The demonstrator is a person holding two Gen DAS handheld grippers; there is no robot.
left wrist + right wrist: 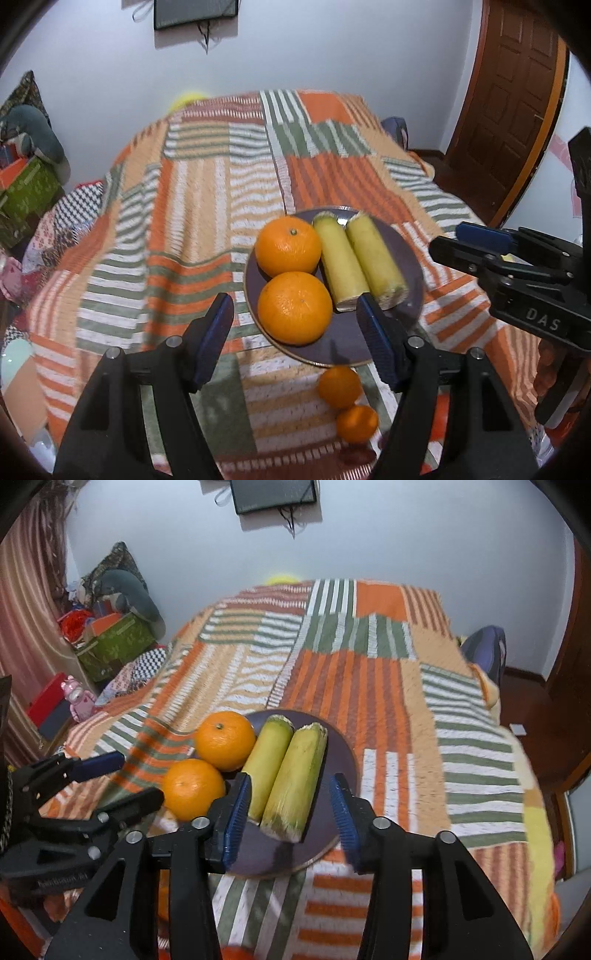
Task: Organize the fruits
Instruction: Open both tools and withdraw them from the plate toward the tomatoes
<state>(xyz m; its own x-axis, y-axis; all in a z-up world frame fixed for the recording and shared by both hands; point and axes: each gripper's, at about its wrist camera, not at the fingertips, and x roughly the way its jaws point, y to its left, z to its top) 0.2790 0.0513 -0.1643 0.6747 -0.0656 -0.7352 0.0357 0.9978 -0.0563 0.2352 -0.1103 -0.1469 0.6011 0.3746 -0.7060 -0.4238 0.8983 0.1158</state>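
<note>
A purple plate [406, 295] lies on a striped patchwork bedspread [207, 206] and holds two big oranges [288, 245] [294, 308] beside two yellow-green corn pieces [376, 258]. Two small tangerines [340, 386] lie on the bedspread just in front of the plate. My left gripper [293, 301] hovers open over the nearer big orange, with no pad touching it. In the right wrist view, my right gripper [291, 781] stands open above the near ends of the corn [295, 775] on the plate [343, 760]. The left gripper [129, 779] shows at that view's left, and the right gripper [445, 238] at the left wrist view's right.
A green box [118, 642] and piled clutter stand on the floor left of the bed, with a pink toy [79, 698] nearby. A wooden door [517, 92] is at the right, and a blue seat [484, 650] stands by the bed's far right corner. A dark screen [273, 494] hangs on the wall.
</note>
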